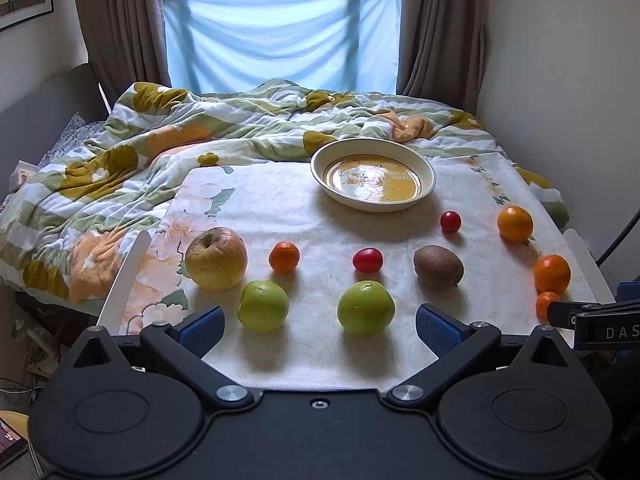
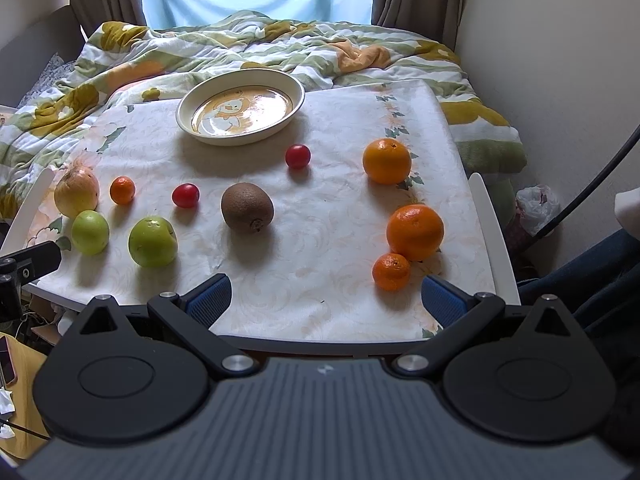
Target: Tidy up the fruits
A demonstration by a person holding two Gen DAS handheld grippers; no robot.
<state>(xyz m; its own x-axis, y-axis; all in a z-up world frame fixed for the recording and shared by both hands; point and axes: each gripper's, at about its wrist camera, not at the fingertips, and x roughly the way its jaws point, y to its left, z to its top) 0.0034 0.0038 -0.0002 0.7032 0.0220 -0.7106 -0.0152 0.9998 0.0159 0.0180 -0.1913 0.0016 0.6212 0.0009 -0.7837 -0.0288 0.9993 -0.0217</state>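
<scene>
Fruit lies spread on a small table with a floral cloth (image 1: pixel 280 208) (image 2: pixel 340 220). A cream plate (image 1: pixel 425 168) (image 2: pixel 298 92) stands at the far side. On the left are a yellow apple (image 1: pixel 216 258) (image 2: pixel 77 192), two green apples (image 1: pixel 263 306) (image 1: pixel 365 307) (image 2: pixel 90 232) (image 2: pixel 153 241) and a small mandarin (image 1: pixel 284 256) (image 2: pixel 123 190). Two red tomatoes (image 1: pixel 367 259) (image 1: pixel 451 221) (image 2: pixel 185 195) (image 2: pixel 298 156) and a kiwi (image 1: pixel 438 267) (image 2: pixel 247 208) lie mid-table. Three oranges (image 2: pixel 387 161) (image 2: pixel 415 232) (image 2: pixel 391 271) lie at right. My left gripper (image 1: pixel 320 326) is open near the green apples. My right gripper (image 2: pixel 326 298) is open beside the smallest orange.
A bed with a rumpled floral quilt (image 1: pixel 160 140) (image 2: pixel 200 48) lies behind the table, under a window with a blue sheet (image 1: pixel 280 40). Walls close in on the right. White chair rails (image 1: pixel 128 276) (image 2: pixel 492 232) flank the table. A plastic bag (image 2: pixel 538 204) sits on the floor at right.
</scene>
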